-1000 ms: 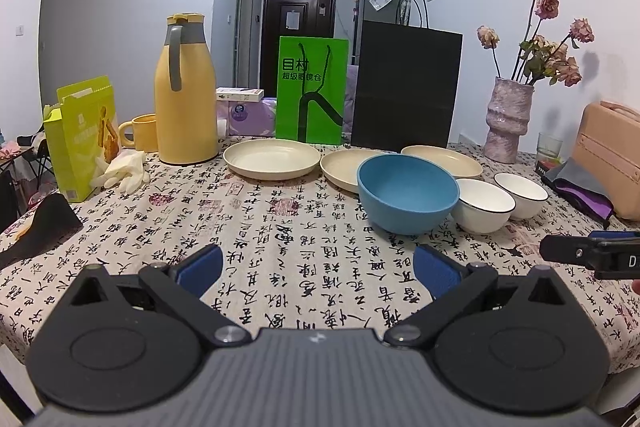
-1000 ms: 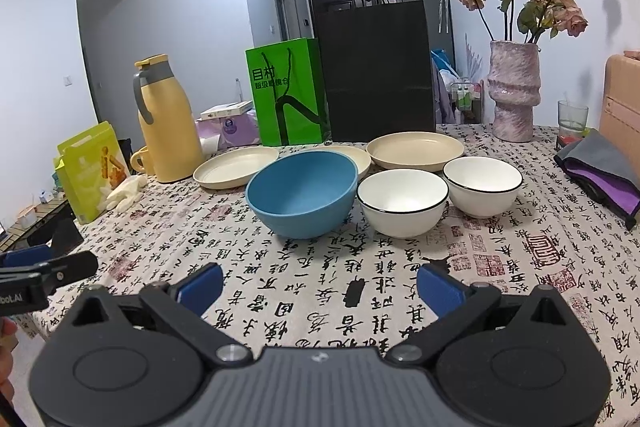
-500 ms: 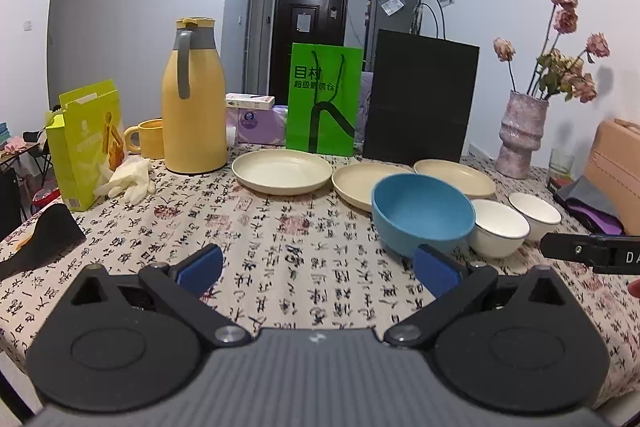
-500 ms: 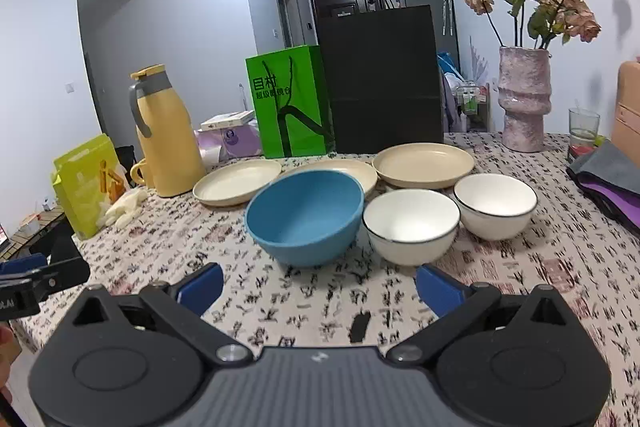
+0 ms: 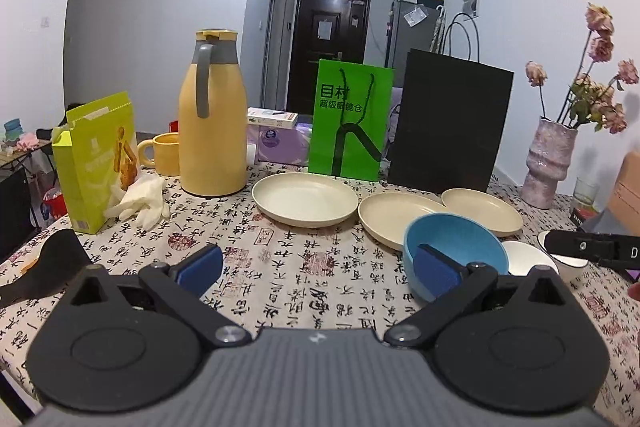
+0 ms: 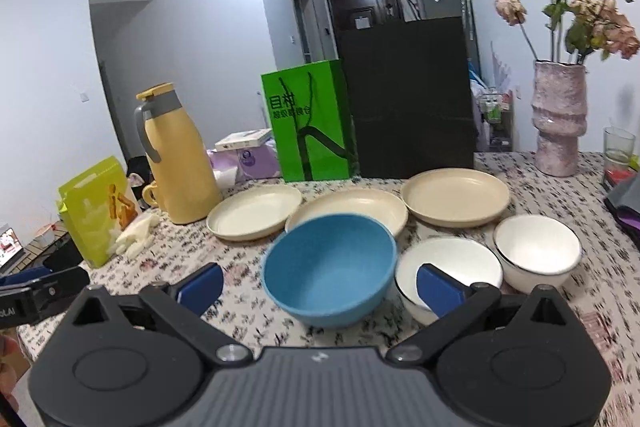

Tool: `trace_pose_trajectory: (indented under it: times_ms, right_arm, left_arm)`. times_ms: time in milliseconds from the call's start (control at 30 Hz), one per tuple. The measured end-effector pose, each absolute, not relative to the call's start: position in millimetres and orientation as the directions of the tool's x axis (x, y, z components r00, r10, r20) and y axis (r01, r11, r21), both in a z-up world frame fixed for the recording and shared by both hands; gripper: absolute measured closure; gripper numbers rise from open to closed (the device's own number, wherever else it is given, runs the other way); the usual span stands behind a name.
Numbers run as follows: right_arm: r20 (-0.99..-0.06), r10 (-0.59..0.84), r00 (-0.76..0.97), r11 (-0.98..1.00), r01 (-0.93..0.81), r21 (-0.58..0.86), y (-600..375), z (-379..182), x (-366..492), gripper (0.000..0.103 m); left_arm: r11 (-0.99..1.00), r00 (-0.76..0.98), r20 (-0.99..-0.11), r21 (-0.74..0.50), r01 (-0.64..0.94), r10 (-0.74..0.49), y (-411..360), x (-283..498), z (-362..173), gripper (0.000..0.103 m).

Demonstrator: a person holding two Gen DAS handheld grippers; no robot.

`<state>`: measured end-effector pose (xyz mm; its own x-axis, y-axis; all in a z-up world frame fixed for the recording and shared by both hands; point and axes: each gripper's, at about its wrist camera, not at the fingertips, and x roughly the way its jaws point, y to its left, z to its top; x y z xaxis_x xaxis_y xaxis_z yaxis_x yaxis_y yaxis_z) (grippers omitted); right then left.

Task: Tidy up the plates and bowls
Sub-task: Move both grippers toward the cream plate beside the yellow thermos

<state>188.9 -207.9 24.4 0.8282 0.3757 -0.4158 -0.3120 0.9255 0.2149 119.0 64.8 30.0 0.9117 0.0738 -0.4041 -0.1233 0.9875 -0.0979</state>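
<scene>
Three cream plates lie in a row on the patterned tablecloth. In front of them stand a blue bowl and two white bowls. My left gripper is open and empty above the cloth, left of the blue bowl. My right gripper is open and empty just short of the blue bowl; its right finger overlaps the nearer white bowl in view. Each gripper shows at the edge of the other's view.
A yellow thermos, a mug, a yellow-green box and white gloves stand at the left. A green bag and a black bag back the plates. A pink vase, a glass and dark cloth are at the right.
Both grippers have risen and moved forward over the table, so the dishes sit lower and nearer in both views. The right one is closer to the blue bowl. Both stay open.
</scene>
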Motion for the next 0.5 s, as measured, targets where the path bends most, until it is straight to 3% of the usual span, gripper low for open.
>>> trace_pose_trajectory:
  times_ms: [500]
  right_arm:
    - [-0.442,0.433,0.786,0.901,-0.360,0.242,-174.9,38.8,267.5,0.000]
  left_arm:
    - [0.972,0.893,-0.439,-0.146,-0.182,0.102,106.4,178.6,46.5,0.000]
